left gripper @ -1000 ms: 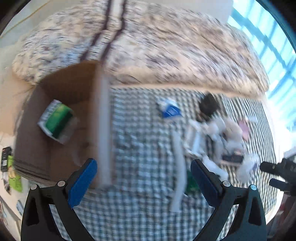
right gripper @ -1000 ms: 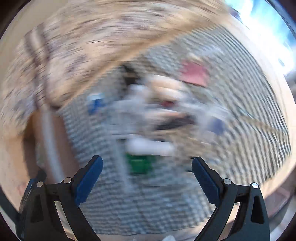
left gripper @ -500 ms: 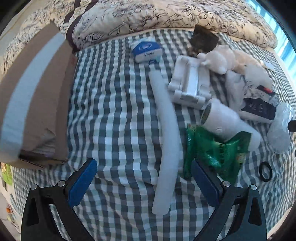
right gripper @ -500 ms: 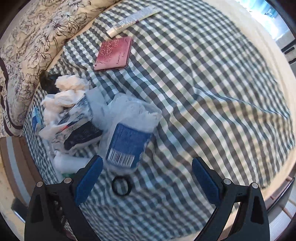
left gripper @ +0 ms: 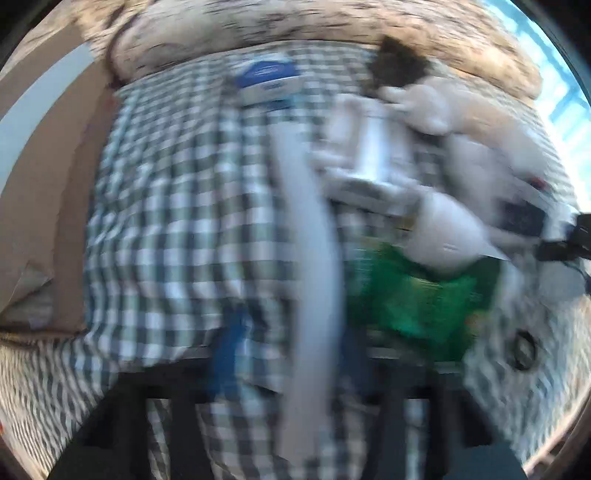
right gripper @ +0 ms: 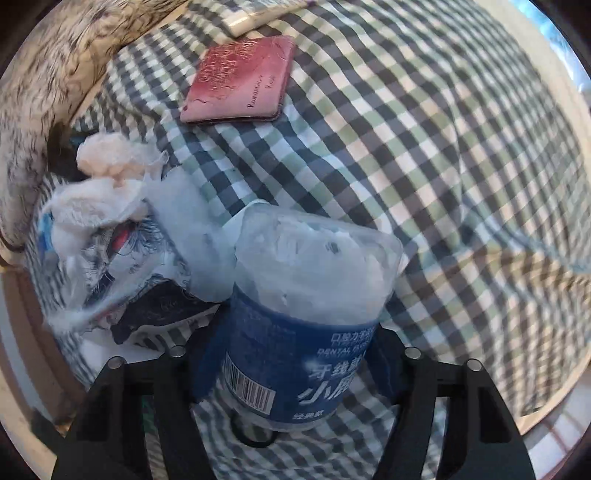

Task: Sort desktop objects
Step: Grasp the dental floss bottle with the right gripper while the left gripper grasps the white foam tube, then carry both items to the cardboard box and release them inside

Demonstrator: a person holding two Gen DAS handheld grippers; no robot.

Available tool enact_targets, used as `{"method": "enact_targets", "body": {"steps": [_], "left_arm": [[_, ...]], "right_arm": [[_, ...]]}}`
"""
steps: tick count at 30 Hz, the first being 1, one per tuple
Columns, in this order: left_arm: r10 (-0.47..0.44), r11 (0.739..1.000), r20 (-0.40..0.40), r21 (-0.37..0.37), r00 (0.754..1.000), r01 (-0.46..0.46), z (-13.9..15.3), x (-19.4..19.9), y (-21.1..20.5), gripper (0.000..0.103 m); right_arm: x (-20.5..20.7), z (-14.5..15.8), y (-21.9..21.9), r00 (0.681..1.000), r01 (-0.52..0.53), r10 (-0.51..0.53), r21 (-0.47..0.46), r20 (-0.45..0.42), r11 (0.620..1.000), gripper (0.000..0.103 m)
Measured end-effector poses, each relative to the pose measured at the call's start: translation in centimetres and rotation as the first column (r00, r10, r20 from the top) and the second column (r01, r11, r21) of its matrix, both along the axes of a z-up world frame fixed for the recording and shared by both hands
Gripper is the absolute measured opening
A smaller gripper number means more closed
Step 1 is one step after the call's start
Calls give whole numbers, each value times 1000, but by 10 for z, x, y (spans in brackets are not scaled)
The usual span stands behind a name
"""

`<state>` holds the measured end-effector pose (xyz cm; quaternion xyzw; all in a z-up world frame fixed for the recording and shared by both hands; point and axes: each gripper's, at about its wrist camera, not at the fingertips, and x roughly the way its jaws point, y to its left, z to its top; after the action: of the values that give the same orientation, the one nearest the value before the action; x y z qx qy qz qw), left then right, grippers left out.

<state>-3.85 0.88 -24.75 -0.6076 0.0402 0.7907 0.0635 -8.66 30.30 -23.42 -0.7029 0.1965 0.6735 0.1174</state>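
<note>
My right gripper [right gripper: 291, 373] is shut on a clear dental floss jar [right gripper: 306, 302] with a blue label, gripped low on its sides above the checked cloth. My left gripper [left gripper: 291, 362] has its blue pads close on either side of a long white foam tube [left gripper: 314, 266]; the view is blurred. Beside the tube lie a green snack bag [left gripper: 417, 295], a white cylinder [left gripper: 447, 232], a white stand [left gripper: 365, 158] and a blue-white box [left gripper: 269, 79]. Crumpled tissue [right gripper: 110, 158] and a printed bag [right gripper: 110, 258] lie left of the jar.
A cardboard box [left gripper: 40, 192] stands at the left. A red wallet [right gripper: 240, 81] and a pale strip [right gripper: 258, 14] lie far on the cloth. A black ring [left gripper: 522, 349] lies at the right. A floral quilt [left gripper: 332, 22] borders the back.
Both grippers dropped toward the cloth and closed: the right one took hold of the floss jar, the left one's pads came in around the foam tube.
</note>
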Motion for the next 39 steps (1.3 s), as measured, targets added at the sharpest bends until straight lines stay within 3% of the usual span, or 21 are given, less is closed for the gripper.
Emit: {"method": "enact_targets", "body": {"steps": [2,5,16,21,26,30,34,39], "left_arm": [[-21,1000,-1,-7,1000,21,8,2,5,14],[25,999,-9,40,1000,-24,23,5,-5,12],[108,986,-210,148,972,-78,145,12,-71,13],[122,976,-342,214,932,-49,212,13,-101,13],[145,975,-426,217,893,-55,261,2,-146,13],[164,980,-435,176,886,-95,265,-5,-187,13],[223,970,-387,175,895,-166,243,-10,-227,13],[275,958,-327,172,904,-229,212,-10,-261,13]], "right_arm": [[5,8,-3,1000,-22,22,32,-3,999,65],[18,21,-2,1000,-29,29,35,-8,999,64],[63,110,-20,991,-78,79,12,-109,997,62],[42,150,-84,979,-114,109,-21,-171,993,62],[24,192,-164,947,-204,179,-68,-267,977,62],[7,214,-236,910,-305,256,-108,-325,946,62],[-7,223,-304,873,-387,325,-114,-363,915,62],[-27,215,-367,857,-445,372,-149,-358,883,62]]}}
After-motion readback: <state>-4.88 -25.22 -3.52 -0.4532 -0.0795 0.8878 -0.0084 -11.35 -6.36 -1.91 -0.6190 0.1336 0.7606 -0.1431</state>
